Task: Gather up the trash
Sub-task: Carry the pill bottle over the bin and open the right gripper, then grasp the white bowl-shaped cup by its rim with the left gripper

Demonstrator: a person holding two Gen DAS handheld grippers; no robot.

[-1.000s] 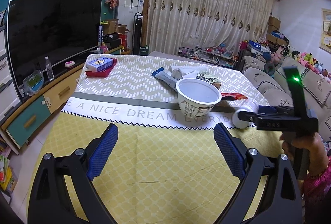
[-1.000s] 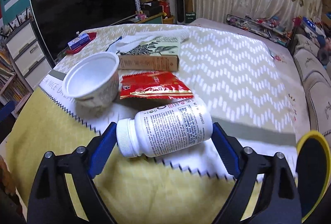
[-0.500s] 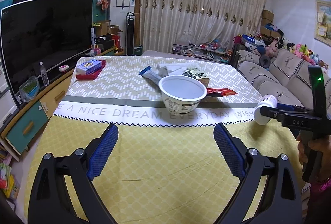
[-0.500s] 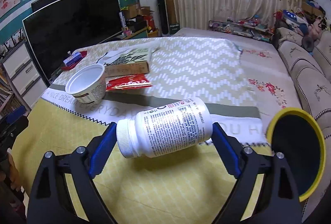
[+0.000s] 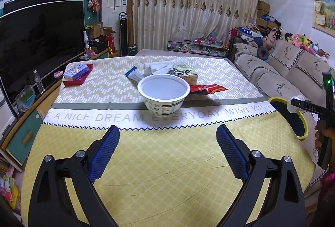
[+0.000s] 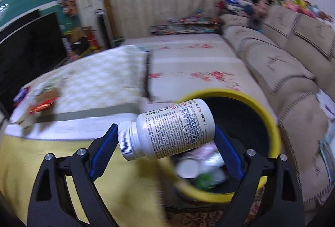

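My right gripper (image 6: 165, 132) is shut on a white pill bottle (image 6: 171, 132), gripped end to end and tilted, cap at the left. The bottle hangs over the near rim of a yellow-rimmed black bin (image 6: 270, 120) beside the table; the bin holds some trash (image 6: 199, 168). In the left wrist view the bottle's cap (image 5: 292, 105) shows above the bin (image 5: 276, 99) at the right edge. My left gripper (image 5: 167, 130) is open and empty above the yellow cloth, short of a white paper cup (image 5: 164, 95). A red wrapper (image 5: 207, 88), a leaf-print box (image 5: 184, 74) and a blue-grey wrapper (image 5: 134, 75) lie behind the cup.
A red tray (image 5: 72, 82) with a tissue pack sits at the table's far left. A large TV (image 5: 41, 38) on a cabinet stands to the left, and a sofa (image 5: 293, 65) runs along the right. A person's hand (image 5: 326, 134) grips the right tool.
The right gripper has swung right with the bottle, from above the table to over the bin, rolling as it went. The left gripper has drifted slightly; the cup now sits centred ahead of it.
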